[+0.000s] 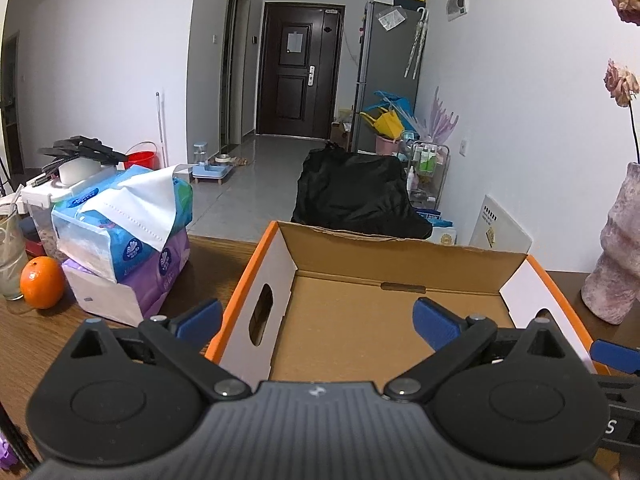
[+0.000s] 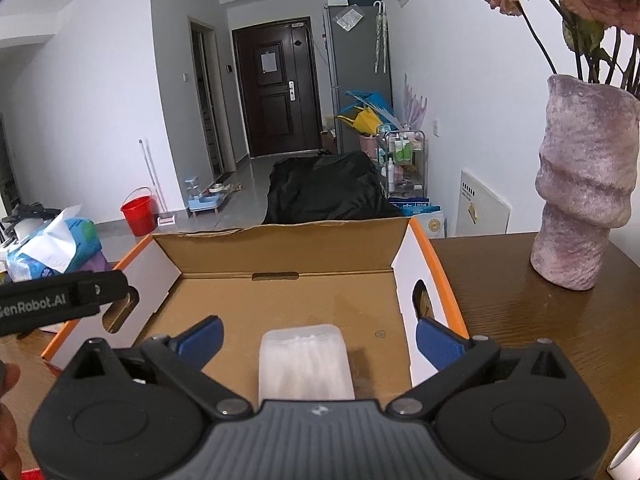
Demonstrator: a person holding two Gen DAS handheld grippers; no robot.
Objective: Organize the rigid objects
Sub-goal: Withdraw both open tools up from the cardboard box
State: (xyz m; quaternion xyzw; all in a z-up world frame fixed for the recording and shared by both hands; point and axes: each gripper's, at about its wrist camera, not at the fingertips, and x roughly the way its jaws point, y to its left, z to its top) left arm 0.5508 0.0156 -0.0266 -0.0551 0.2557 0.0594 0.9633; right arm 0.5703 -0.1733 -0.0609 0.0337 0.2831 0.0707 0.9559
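Note:
An open cardboard box (image 1: 400, 264) with orange outer edges and oval handle holes stands on the brown wooden table. My left gripper (image 1: 318, 316) is open wide above the box's near left part, nothing between its blue pads. In the right wrist view, a clear plastic case of white cotton swabs (image 2: 306, 360) lies on the floor of the box (image 2: 280, 248). My right gripper (image 2: 320, 338) is open around the case, with a gap between each pad and the case's sides. The left gripper's black body (image 2: 60, 304) shows at the box's left wall.
Stacked tissue packs (image 1: 132, 232), an orange (image 1: 42, 282) and a glass (image 1: 10, 256) sit left of the box. A tall pinkish vase (image 2: 580, 200) with dried flowers stands to its right. A white roll (image 2: 628, 460) peeks in at the bottom right corner.

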